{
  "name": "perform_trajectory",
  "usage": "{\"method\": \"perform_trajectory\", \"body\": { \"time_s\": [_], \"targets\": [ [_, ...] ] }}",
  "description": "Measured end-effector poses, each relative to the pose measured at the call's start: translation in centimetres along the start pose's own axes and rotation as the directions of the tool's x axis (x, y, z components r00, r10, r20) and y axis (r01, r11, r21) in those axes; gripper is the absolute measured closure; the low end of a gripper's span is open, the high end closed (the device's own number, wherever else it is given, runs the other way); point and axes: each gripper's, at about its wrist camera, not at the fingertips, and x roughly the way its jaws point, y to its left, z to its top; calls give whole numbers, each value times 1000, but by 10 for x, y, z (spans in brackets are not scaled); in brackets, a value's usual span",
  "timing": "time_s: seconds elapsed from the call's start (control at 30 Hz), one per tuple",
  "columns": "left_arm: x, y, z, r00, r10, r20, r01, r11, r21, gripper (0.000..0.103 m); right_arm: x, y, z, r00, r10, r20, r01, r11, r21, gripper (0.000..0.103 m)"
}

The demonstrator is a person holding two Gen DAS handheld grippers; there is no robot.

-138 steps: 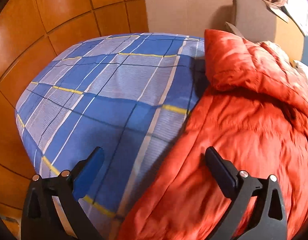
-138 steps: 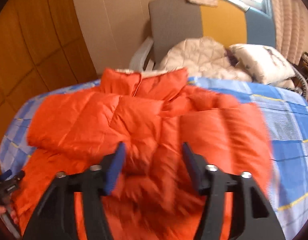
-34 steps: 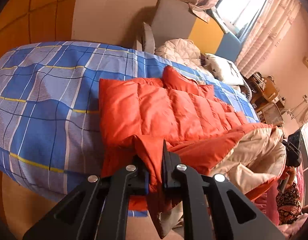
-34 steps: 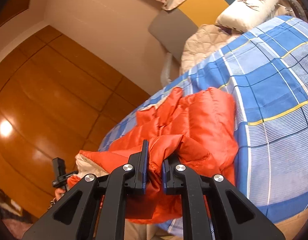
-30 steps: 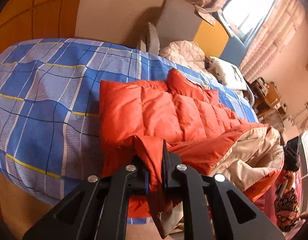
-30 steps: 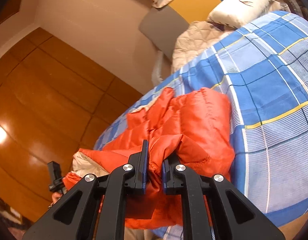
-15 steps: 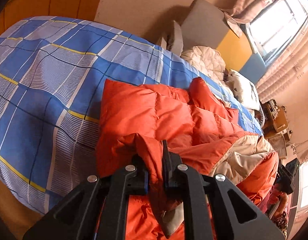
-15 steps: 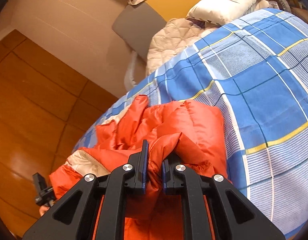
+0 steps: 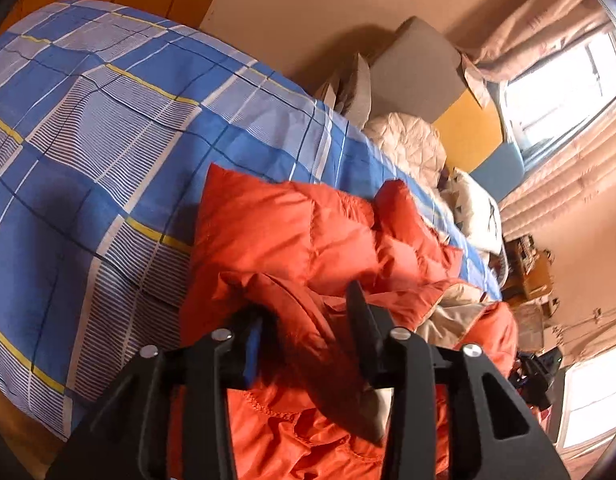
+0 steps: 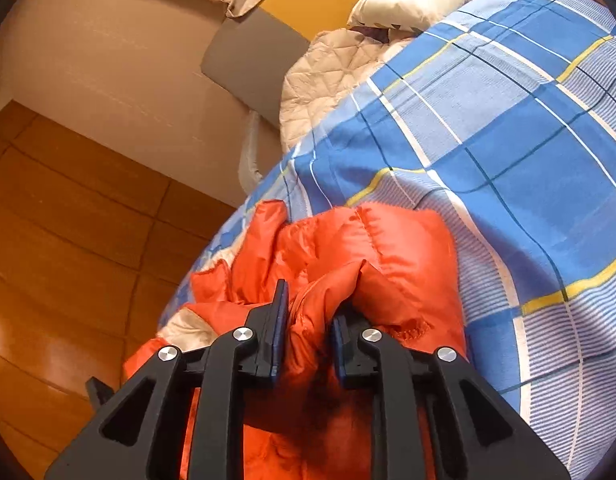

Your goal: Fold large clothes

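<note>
While the orange down jacket [image 9: 308, 240] lies part-folded on the blue plaid bedspread [image 9: 87, 140], near its front edge, the left gripper [image 9: 303, 320] is opening; a fold of the jacket's hem sits loose between its parted jaws, released. In the right wrist view, the right gripper [image 10: 308, 308] is also opening, yet a bunched ridge of the jacket [image 10: 368, 248] still fills the narrow gap, both pads touching it, above the bedspread [image 10: 528, 140].

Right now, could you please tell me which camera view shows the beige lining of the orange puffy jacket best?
The left wrist view: the orange puffy jacket's beige lining lies exposed across the folded-up hem. The right wrist view shows only a small beige patch at the jacket's far edge.
</note>
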Motion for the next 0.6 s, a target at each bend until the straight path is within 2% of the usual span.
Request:
{"method": "perform_trajectory", "body": {
  "time_s": [0.13,0.17,0.2,0.23,0.27,0.3,0.33,0.5,0.6],
  "targets": [
    [-2,-1,4,1000,2,3,-2,1000,-25,63,-1,2,4,1000,30,7,-30,999,22,78],
    [-4,0,6,1000,-6,14,7,999,-31,60,-4,2,5,999,48,18,-48,998,27,77],
    [-8,1,9,999,-19,31,20,999,-41,56,-6,2,6,997,67,25,-67,997,33,71],
    [-15,3,12,998,-22,61,25,998,-59,48,-9,2,7,995,91,37,-92,995,42,62],
    [-20,6,14,996,-6,87,13,997,-72,43,-12,3,9,993,104,51,-107,993,45,58],
    [-25,7,16,993,25,115,-16,997,-80,28,-13,4,11,993,104,57,-106,994,39,56],
    [-34,9,18,983,75,165,-62,994,-87,22,-14,7,13,994,91,60,-93,995,25,56],
    [-44,9,23,971,141,195,-135,990,-45,22,-13,16,14,998,42,51,-40,999,-34,56],
    [-40,0,17,964,180,195,-188,982,20,22,-14,17,13,998,29,51,-28,999,-32,56]
  ]
}}
